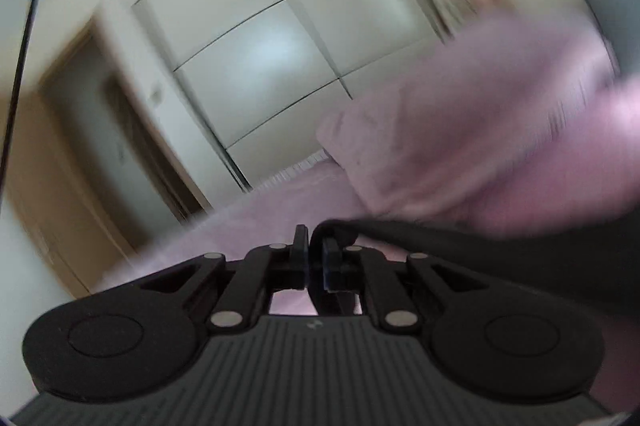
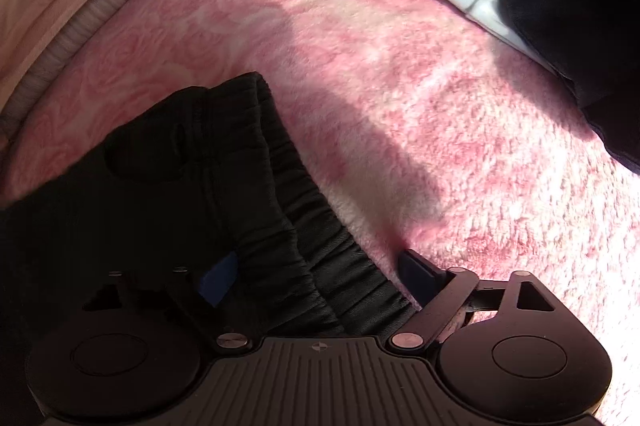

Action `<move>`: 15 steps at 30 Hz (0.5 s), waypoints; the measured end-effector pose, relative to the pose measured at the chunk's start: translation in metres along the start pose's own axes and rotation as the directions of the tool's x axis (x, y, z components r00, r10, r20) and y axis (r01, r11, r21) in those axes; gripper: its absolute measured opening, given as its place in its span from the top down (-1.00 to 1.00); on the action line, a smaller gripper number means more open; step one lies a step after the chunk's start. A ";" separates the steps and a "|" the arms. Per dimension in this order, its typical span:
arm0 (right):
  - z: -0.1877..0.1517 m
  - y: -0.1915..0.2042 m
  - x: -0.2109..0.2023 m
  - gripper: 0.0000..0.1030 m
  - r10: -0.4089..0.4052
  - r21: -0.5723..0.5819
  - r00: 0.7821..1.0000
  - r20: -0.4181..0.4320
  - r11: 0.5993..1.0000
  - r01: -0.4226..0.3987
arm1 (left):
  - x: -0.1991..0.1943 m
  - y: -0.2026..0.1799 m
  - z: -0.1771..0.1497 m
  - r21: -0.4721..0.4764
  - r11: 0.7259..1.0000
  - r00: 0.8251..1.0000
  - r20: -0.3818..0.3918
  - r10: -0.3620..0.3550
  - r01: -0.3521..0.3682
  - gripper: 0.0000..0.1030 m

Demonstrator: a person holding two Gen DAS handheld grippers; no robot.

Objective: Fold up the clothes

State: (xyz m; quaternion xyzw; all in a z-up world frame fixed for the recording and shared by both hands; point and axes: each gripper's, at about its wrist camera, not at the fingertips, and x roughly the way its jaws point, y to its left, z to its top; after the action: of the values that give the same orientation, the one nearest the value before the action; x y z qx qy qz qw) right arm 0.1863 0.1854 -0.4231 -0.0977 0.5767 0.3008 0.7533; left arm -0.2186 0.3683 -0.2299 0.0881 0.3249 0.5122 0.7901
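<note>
Black trousers [image 2: 192, 185] lie between the spread right gripper [image 2: 316, 278] fingers; left gripper [image 1: 315, 254] pinches dark fabric [image 1: 500, 258].

Matt black ribbed-cloth waistband [image 2: 320, 246] between the fingers [image 2: 416, 274] — matt dark plastic, metal pins. Beyond them, fluffy pink embossed fleece blanket [image 2: 400, 85]; smooth, faintly glossy white wardrobe panels [image 1: 260, 57].

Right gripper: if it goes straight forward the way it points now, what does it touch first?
Probably the black garment, whose elastic waistband already lies between the open right gripper fingers; beyond is pink blanket.
</note>
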 end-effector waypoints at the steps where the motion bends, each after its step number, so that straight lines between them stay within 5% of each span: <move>1: 0.000 0.001 0.000 -0.70 -0.004 0.002 1.000 0.000 1.000 0.004 | -0.001 -0.004 -0.006 0.035 0.999 0.998 -0.055 -0.005 0.007 0.84; 4: 0.000 0.000 0.000 -0.70 -0.002 0.012 1.000 -0.002 1.000 0.002 | 0.007 0.011 -0.049 -0.189 0.982 0.980 -0.192 -0.041 0.004 0.79; 7: -0.001 -0.001 -0.002 -0.70 0.009 -0.005 1.000 -0.004 1.000 -0.009 | 0.016 0.029 -0.094 -0.423 0.906 0.944 -0.311 -0.110 -0.034 0.61; 9: 0.001 -0.001 -0.002 -0.70 0.016 -0.015 1.000 -0.005 1.000 -0.016 | 0.022 0.040 -0.125 -0.561 0.824 0.911 -0.376 -0.170 -0.077 0.56; 11: 0.003 -0.001 -0.001 -0.70 0.023 -0.024 1.000 -0.006 0.999 -0.023 | 0.028 0.052 -0.155 -0.679 0.722 0.872 -0.426 -0.240 -0.133 0.27; 15: 0.002 -0.002 -0.002 -0.70 0.028 -0.009 1.000 0.006 1.000 -0.028 | 0.042 0.088 -0.195 -0.794 0.531 0.866 -0.457 -0.202 -0.295 0.13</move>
State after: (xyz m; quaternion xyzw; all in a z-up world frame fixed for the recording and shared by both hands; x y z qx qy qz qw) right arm 0.1886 0.1841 -0.4207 -0.0921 0.5743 0.3139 0.7504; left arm -0.3916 0.4072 -0.3565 -0.4308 0.2248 0.6300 0.6059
